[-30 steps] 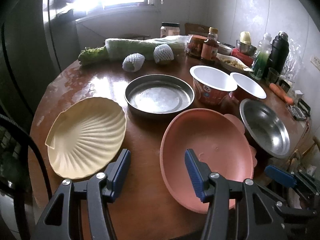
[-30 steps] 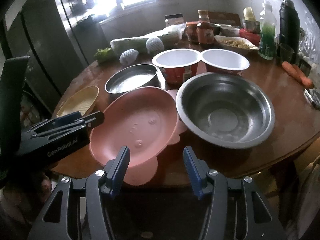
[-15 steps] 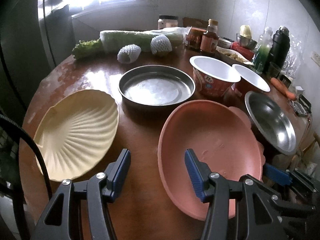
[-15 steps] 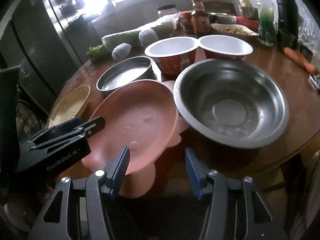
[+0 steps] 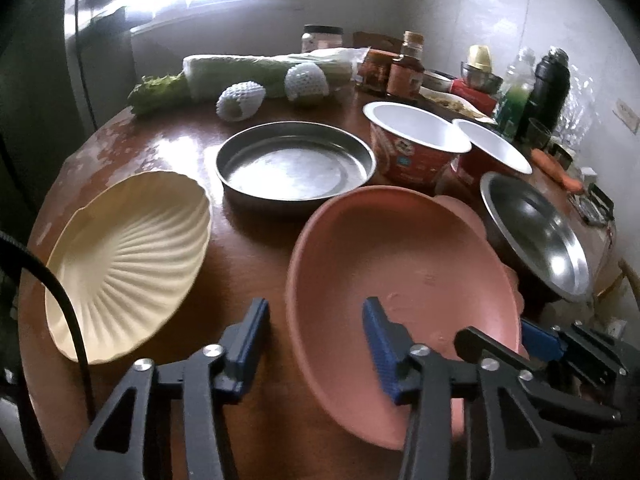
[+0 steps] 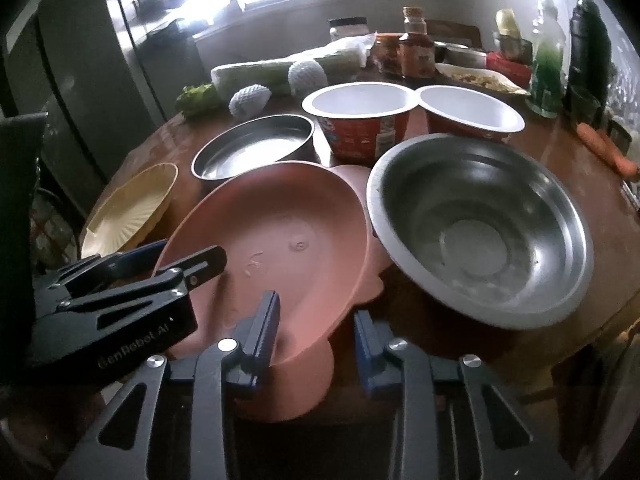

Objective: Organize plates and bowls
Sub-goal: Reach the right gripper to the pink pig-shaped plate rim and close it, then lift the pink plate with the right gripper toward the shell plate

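Observation:
A pink oval plate [image 5: 400,264] lies near the front edge of the round wooden table [image 5: 248,248]. My left gripper [image 5: 316,338] straddles the plate's left rim. Its jaws are closing, and I see a gap on both sides of the rim. In the right wrist view, my right gripper [image 6: 316,330] straddles the near right rim of the pink plate [image 6: 272,240]. Its jaws are also closing and the pads stand off the rim. A cream shell plate [image 5: 128,248] lies to the left. A steel pan [image 5: 292,164] sits behind the pink plate, and a steel bowl [image 6: 480,224] on its right.
Two white-lined paper bowls [image 6: 360,100] [image 6: 468,108] stand behind the steel bowl. Wrapped greens [image 5: 256,72], netted fruit [image 5: 240,100], jars, bottles and a dark flask [image 5: 552,80] crowd the back. A carrot [image 6: 608,148] lies at the right edge.
Both pairs of jaws have narrowed, the right pair more. The right gripper has come lower and closer, so the pink plate's rim now lies between its fingers.

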Demonstrator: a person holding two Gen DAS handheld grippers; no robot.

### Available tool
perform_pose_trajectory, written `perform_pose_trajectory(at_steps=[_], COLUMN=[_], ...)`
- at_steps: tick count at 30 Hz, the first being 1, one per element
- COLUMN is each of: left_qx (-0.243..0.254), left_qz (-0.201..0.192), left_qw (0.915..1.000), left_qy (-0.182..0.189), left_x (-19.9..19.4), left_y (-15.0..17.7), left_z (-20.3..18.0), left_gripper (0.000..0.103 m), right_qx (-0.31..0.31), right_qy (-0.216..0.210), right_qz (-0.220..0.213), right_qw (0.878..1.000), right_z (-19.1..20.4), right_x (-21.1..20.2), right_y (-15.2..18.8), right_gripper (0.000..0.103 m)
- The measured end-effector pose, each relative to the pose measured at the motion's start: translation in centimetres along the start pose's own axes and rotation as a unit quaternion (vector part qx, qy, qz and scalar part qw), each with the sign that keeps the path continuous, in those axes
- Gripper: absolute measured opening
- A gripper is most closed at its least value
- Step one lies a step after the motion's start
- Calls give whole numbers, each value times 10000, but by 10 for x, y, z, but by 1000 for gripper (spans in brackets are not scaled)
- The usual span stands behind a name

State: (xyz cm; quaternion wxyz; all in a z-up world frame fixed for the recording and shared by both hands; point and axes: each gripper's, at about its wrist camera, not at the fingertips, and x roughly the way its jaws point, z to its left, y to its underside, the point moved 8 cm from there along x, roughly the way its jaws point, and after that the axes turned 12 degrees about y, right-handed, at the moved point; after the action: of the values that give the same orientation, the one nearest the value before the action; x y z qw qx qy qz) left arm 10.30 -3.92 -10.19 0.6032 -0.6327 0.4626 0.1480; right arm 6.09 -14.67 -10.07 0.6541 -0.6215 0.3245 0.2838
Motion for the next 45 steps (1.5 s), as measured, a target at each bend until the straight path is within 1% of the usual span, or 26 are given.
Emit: perform_pose_trajectory(at_steps=[1, 3, 7, 10, 20, 25, 30, 36, 43, 45], left_qx=[27, 73, 82, 87, 206, 152, -53, -300, -417, -431], left_qz=[-3, -16, -25, -72, -400, -547, -731, -896, -1189, -1197], left_qw=[10000, 10000, 10000, 9999, 9990, 9983, 9970, 9947, 9886, 9875], left_qy=[12, -24, 10, 22, -47, -97, -254, -410, -828, -930], left_x=[0, -1, -3, -8, -42, -56, -71, -92, -127, -131], left_y=[0, 1, 2, 2, -4, -10, -16, -26, -39, -41], left_z=[-2, -4, -4, -4, -9, -4, 11, 40, 74, 82], left_gripper=[42, 42, 41, 38, 38, 38, 38, 38, 38, 38], right_qx=[-32, -64, -91, -94, -162, -184, -288, -429, -670, -726], right_qy=[-5, -1, 1, 21, -33, -111, -258, -513, -929, -997], right_qz=[-4, -25, -32, -64, -305, -403, -453, -613, -756, -757], right_qw=[10000, 10000, 10000, 9999, 9994, 9990, 9982, 9959, 9905, 9895], right_z=[1, 3, 4, 3, 11, 18, 34, 61, 105, 115], right_x=[0, -1, -2, -4, -24, -33, -39, -49, -57, -57], right_y=[0, 0, 0, -1, -6, -13, -26, -45, -70, -75], right_gripper=[35, 32, 31, 31, 31, 31, 31, 31, 31, 31])
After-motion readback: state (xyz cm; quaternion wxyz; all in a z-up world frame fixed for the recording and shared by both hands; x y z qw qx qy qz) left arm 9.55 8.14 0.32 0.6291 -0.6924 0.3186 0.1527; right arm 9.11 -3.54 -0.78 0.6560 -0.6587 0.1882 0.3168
